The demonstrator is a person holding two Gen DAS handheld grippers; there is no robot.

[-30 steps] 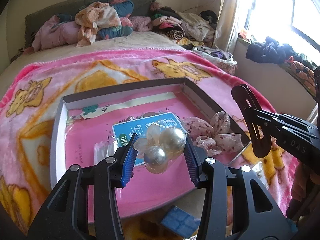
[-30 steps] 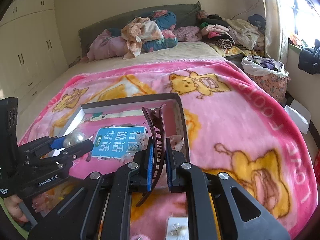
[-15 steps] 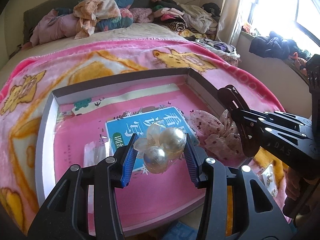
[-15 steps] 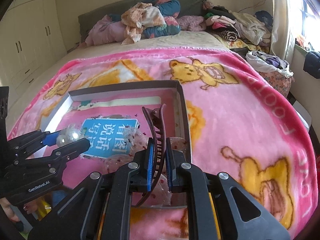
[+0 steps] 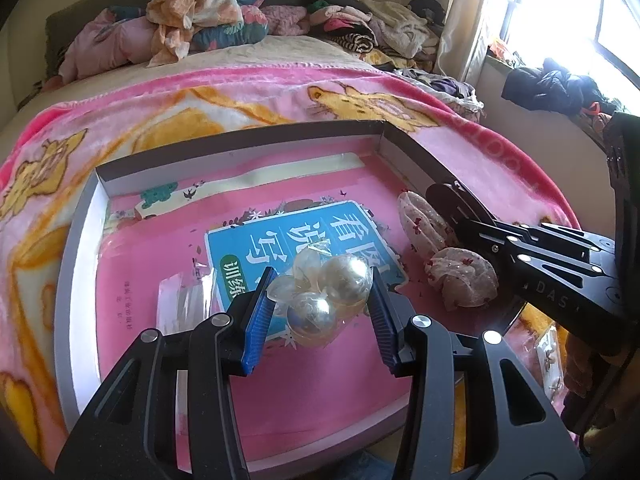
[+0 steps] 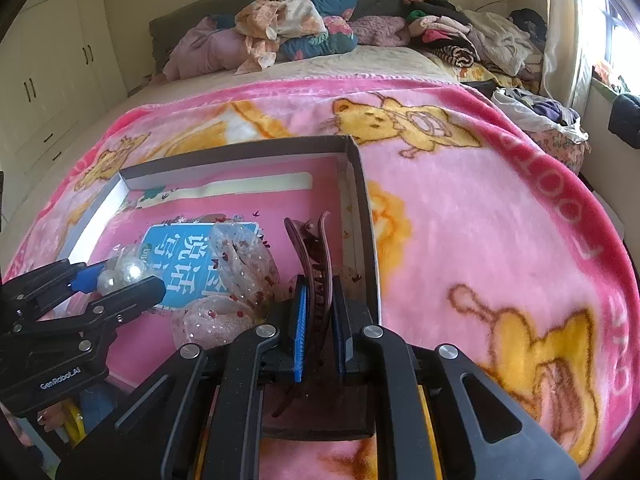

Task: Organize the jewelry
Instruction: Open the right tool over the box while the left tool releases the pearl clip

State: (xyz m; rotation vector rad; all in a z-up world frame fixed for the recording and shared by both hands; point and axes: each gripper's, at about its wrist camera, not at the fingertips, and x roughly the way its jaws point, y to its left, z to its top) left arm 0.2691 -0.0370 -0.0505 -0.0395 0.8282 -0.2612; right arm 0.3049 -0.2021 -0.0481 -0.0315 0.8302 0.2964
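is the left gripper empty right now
No, the left gripper is clamped on a pearl hair ornament, held above the pink-lined box.

Pearl bauble (image 5: 328, 292) and maroon hair clip (image 6: 314, 256), both held above box (image 5: 240, 144).

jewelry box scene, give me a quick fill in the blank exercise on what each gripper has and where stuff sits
1. The left gripper holds a pearl hair ornament between its ____ finger pads.
2. The right gripper is closed on a dark red hair ____.
3. The sheer speckled scrunchie lies inside the shallow box, partly on a ____ booklet.
4. The box rests on a ____ blanket printed with yellow animals.

Missing words: blue; claw clip; blue; pink
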